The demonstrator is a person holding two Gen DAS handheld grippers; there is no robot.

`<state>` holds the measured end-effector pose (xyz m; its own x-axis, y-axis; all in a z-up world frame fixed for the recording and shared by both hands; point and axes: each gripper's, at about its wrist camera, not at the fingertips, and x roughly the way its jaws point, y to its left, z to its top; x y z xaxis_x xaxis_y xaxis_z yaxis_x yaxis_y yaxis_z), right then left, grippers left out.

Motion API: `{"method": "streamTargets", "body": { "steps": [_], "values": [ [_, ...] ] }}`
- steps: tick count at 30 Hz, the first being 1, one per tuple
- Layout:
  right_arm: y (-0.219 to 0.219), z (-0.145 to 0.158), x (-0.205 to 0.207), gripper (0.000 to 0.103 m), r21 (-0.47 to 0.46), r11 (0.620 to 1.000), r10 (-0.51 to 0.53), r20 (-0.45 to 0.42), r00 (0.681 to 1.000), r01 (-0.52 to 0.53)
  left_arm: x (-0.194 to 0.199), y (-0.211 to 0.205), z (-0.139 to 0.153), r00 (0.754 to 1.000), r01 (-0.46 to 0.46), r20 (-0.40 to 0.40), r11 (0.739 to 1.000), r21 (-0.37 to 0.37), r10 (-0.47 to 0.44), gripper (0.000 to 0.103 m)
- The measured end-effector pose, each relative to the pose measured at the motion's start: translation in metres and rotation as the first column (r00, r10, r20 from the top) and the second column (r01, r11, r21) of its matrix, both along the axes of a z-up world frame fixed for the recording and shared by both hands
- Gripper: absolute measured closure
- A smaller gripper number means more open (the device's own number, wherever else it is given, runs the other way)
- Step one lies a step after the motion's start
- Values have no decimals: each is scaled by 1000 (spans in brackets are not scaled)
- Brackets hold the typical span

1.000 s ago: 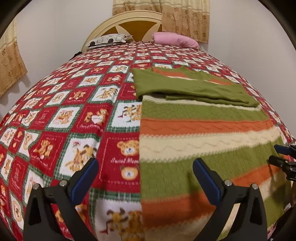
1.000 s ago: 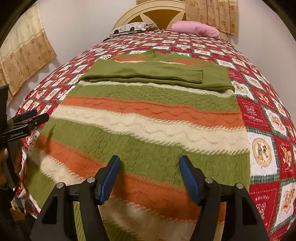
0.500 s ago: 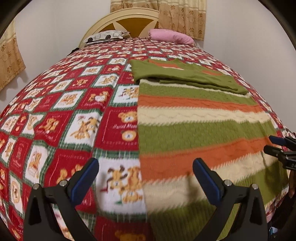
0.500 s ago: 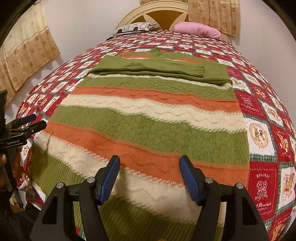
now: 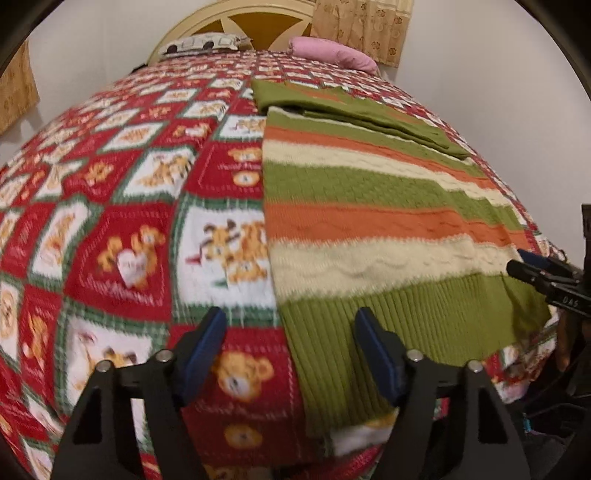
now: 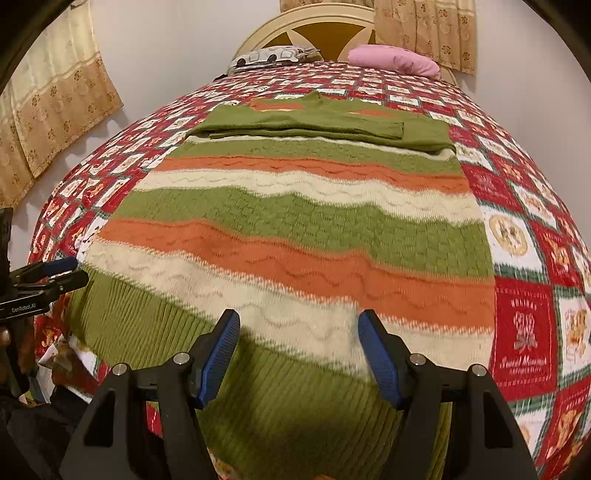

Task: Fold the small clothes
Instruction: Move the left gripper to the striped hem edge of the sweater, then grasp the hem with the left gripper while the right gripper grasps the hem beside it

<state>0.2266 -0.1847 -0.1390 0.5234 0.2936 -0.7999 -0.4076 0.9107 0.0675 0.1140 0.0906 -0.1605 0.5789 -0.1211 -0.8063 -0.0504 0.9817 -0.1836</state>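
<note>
A striped knit sweater [image 5: 373, 221] in green, orange and cream lies flat on the bed, its green sleeves folded across the far end [image 6: 317, 123]. Its ribbed green hem [image 6: 295, 398] hangs at the near bed edge. My left gripper [image 5: 290, 354] is open and empty, over the hem's left corner. My right gripper [image 6: 297, 354] is open and empty, over the middle of the hem. Each gripper shows at the side of the other's view: the right [image 5: 543, 269], the left [image 6: 48, 273].
The bed has a red, white and green teddy-bear quilt [image 5: 122, 221]. A pink pillow [image 6: 395, 61] and a patterned pillow [image 6: 273, 55] lie at the rounded headboard [image 6: 325, 29]. Curtains [image 6: 55, 107] hang on the left wall and behind the bed.
Both grippers have drawn back toward the near bed edge, from over the sweater's body to its ribbed hem. Both stayed open. The sweater has not moved.
</note>
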Motion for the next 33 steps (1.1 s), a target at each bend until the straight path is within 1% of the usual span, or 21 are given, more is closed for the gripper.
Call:
{"method": "streamTargets", "body": {
  "steps": [2,5,6,8,13,17,19,20,22,24,25,27,29,31,33],
  "values": [
    [-3,-2,-4,36,1,1000,-2,-7,1000,2,-4,-1,-4,1000,3,-20,998,-58,-4,41],
    [-6,-3,-12,36,-30,1000,-3,4,1000,3,-8,-6,-2,1000,3,-8,999,-53,-4,41],
    [-7,-3,-14,36,-32,999,-4,3,1000,4,-9,-6,0,1000,-3,-6,998,-58,3,48],
    [-11,-1,-17,36,-31,999,-7,-1,1000,7,-10,-8,2,1000,5,-5,996,-88,-5,55],
    [-26,4,-24,36,-35,999,-37,14,999,38,-10,-14,0,1000,11,-9,997,-72,-11,55],
    [-41,6,-29,36,-31,997,-70,14,997,70,-15,-12,1,1000,8,-11,997,-77,-9,55],
    [-50,8,-31,36,-28,995,-91,16,996,92,-16,-17,1,1000,24,-17,997,-68,-25,69],
    [-55,8,-33,36,-26,994,-101,17,995,102,-16,-20,1,999,33,-19,998,-45,-34,71],
    [-66,8,-37,36,-28,992,-124,14,992,125,-16,-19,1,1000,23,-20,999,-36,-24,71],
    [-76,7,-40,36,-31,989,-147,9,989,147,-16,-16,1,1000,10,-15,999,-38,-11,82],
    [-81,5,-41,36,-30,987,-158,5,987,158,-16,-15,1,1000,14,-13,999,-37,-14,84],
    [-92,2,-44,36,-27,984,-177,-7,984,177,-16,-17,2,1000,26,-5,998,-51,-26,96],
    [-99,-1,-46,36,-25,981,-190,-17,982,190,-18,-20,7,999,34,12,999,-30,-34,97],
    [-105,-4,-48,36,-24,981,-195,-27,980,194,-21,-19,15,998,40,45,998,-41,-38,97],
    [-109,-4,-51,36,-13,981,-196,-26,980,195,-22,-16,19,998,38,58,998,-46,-35,97]
  ]
}}
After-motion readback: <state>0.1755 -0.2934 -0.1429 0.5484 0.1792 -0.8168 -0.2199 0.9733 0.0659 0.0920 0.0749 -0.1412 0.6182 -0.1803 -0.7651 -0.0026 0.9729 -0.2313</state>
